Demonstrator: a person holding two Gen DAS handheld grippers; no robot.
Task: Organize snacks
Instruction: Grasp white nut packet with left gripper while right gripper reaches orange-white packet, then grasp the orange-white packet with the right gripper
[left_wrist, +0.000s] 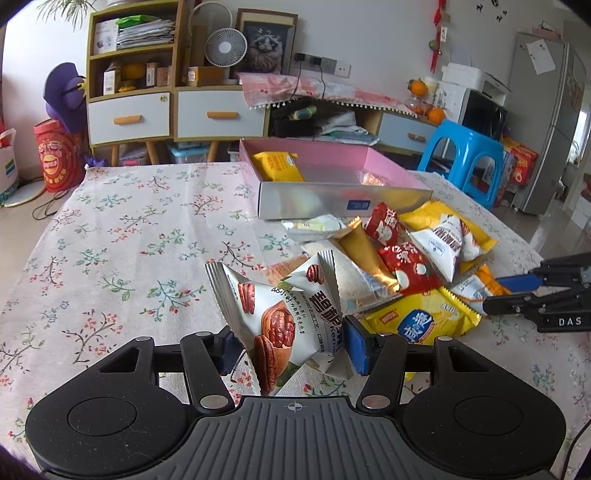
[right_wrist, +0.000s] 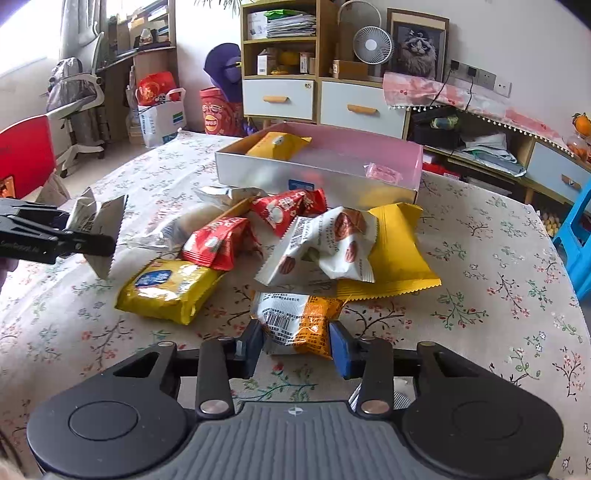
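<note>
A pile of snack packets (left_wrist: 399, 254) lies on the floral tablecloth in front of a pink-lined silver box (left_wrist: 332, 199). A yellow packet (left_wrist: 277, 166) lies inside that box. My left gripper (left_wrist: 291, 343) is shut on a white pecan packet (left_wrist: 277, 317), held up above the cloth; the right wrist view shows this gripper (right_wrist: 92, 236) at the far left. My right gripper (right_wrist: 295, 341) is shut on an orange-and-white packet (right_wrist: 295, 321) at the near edge of the pile (right_wrist: 295, 240). The box (right_wrist: 317, 173) also holds a small pink packet (right_wrist: 384, 172).
A blue plastic stool (left_wrist: 465, 155) stands off the table's right side and a red chair back (right_wrist: 26, 155) off its left. Bare tablecloth (left_wrist: 129, 240) stretches left of the pile. Cabinets and shelves line the wall behind.
</note>
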